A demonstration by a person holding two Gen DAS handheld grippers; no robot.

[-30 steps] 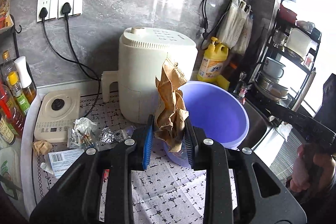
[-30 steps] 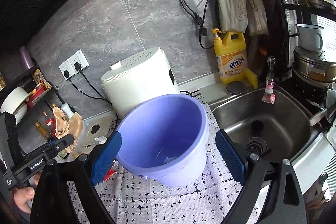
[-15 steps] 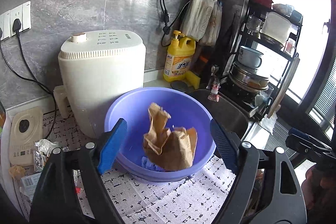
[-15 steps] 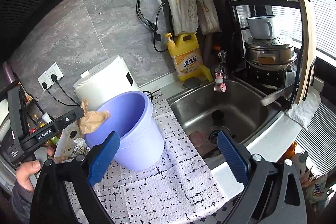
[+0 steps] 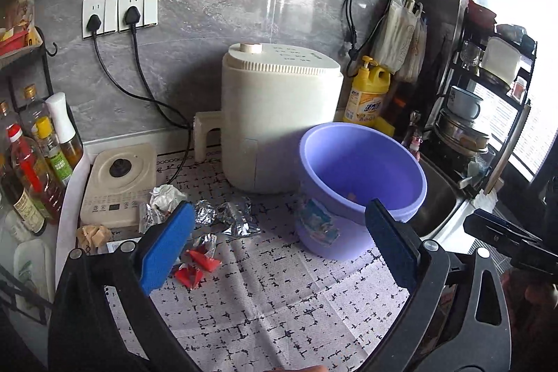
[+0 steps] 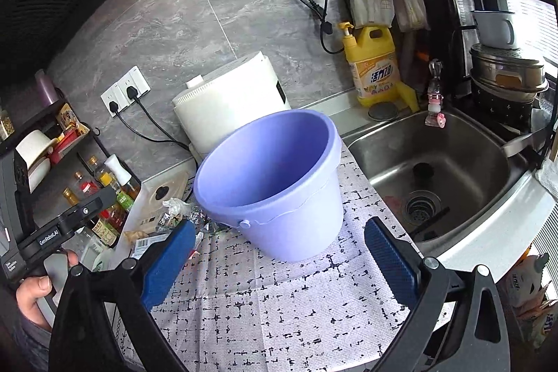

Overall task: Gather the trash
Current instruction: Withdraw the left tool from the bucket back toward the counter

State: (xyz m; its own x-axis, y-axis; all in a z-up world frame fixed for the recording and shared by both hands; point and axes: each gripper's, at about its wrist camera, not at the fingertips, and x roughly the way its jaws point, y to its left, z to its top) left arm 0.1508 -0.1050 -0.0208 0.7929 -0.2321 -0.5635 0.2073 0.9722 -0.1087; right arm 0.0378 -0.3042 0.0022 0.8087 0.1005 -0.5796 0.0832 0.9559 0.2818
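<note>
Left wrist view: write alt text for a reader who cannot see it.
An open left gripper, nothing between its blue pads, hovers over a patterned counter mat strewn with crumpled foil wrappers and red wrappers. A lilac plastic bucket stands on the mat before a cream countertop appliance.

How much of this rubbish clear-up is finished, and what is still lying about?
Begun, mostly left. The brown paper held a second ago is gone from the left gripper, whose jaws have just opened with nothing between them; inside the purple bucket only an orange speck shows. The right gripper is open and empty too. Foil scraps, red wrappers, white crumpled paper and a brown wad remain on the counter.
</note>
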